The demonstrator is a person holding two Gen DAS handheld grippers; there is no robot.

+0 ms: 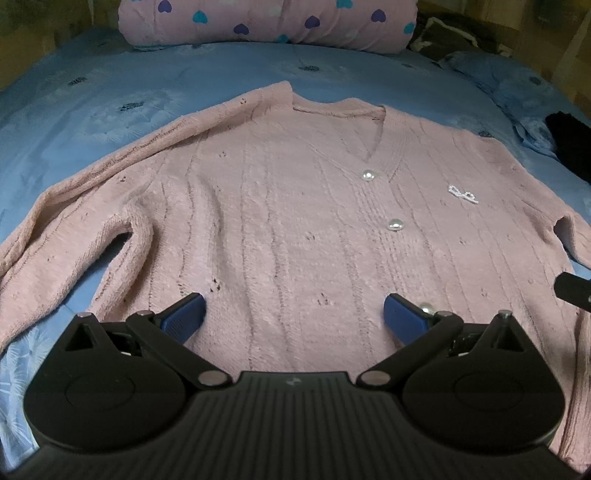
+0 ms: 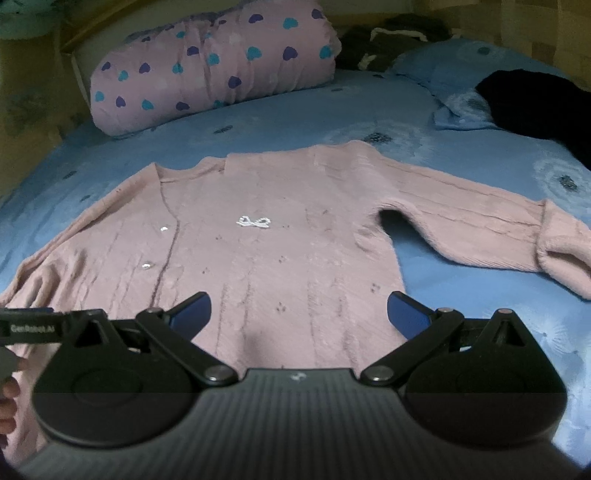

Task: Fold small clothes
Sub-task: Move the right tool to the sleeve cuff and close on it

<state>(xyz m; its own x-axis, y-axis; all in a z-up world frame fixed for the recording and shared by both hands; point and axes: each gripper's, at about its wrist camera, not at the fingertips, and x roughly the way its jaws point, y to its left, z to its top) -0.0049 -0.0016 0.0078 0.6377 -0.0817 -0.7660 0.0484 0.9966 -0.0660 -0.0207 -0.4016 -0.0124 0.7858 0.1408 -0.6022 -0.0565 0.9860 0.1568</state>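
Note:
A pink knitted cardigan (image 1: 288, 206) with pearl buttons and a small white bow lies flat, front up, on the blue bedsheet, both sleeves spread out. It also shows in the right wrist view (image 2: 280, 251). My left gripper (image 1: 294, 314) is open and empty, hovering over the cardigan's lower hem, left of the button line. My right gripper (image 2: 299, 312) is open and empty over the hem on the cardigan's right side, near its right edge. The cardigan's right sleeve (image 2: 498, 229) stretches out to the right.
A blue flowered bedsheet (image 1: 110, 110) covers the bed. A rolled pink quilt with heart prints (image 1: 266, 22) lies at the far end. A dark garment (image 2: 535, 103) and a blue pillow (image 2: 454, 66) sit at the far right.

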